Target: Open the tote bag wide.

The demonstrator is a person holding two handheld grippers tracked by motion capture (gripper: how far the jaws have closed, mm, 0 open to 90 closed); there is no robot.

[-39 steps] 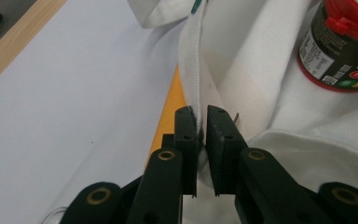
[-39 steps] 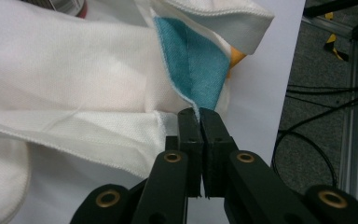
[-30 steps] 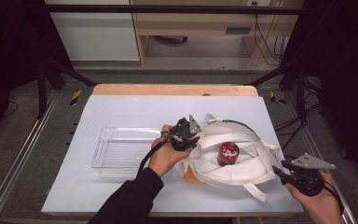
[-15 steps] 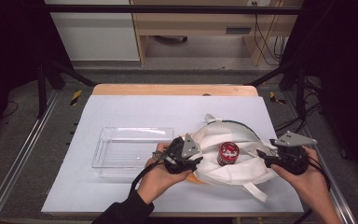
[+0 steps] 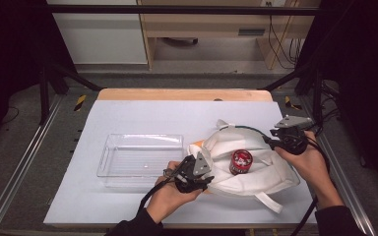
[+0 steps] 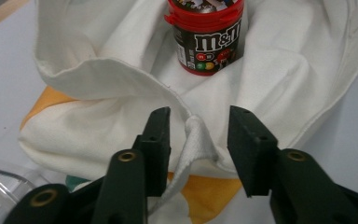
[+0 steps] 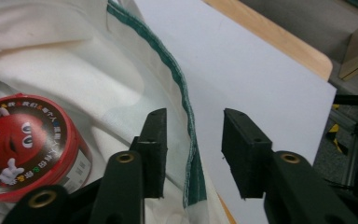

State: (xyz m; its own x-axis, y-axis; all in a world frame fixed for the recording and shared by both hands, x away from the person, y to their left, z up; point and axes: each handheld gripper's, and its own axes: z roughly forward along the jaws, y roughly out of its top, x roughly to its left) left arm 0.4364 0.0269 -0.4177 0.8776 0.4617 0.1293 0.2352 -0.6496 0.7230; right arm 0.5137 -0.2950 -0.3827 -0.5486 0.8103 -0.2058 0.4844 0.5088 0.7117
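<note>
The bench [image 5: 128, 113] carried a clear tray [image 5: 140, 157] on the left and a white cloth bag [image 5: 270, 174] on the right, with a red candy tub [image 5: 240, 162] standing upright in the bag's open mouth.

The step in hand looked like spreading that mouth by its two edges. The left hand-held gripper [image 6: 198, 126] sat at the near-left rim, its jaws just closing, with a fold of hem [image 6: 196, 135] between them but not visibly pinched. The right hand-held gripper [image 7: 193, 128] straddled the green-stitched rim [image 7: 179, 79] at the far right, jaws also just closing, with gaps on both sides of the cloth.

To do it well, each should have bitten deep on the hem alone, then pulled apart evenly and low, so the tub stayed upright.
</note>
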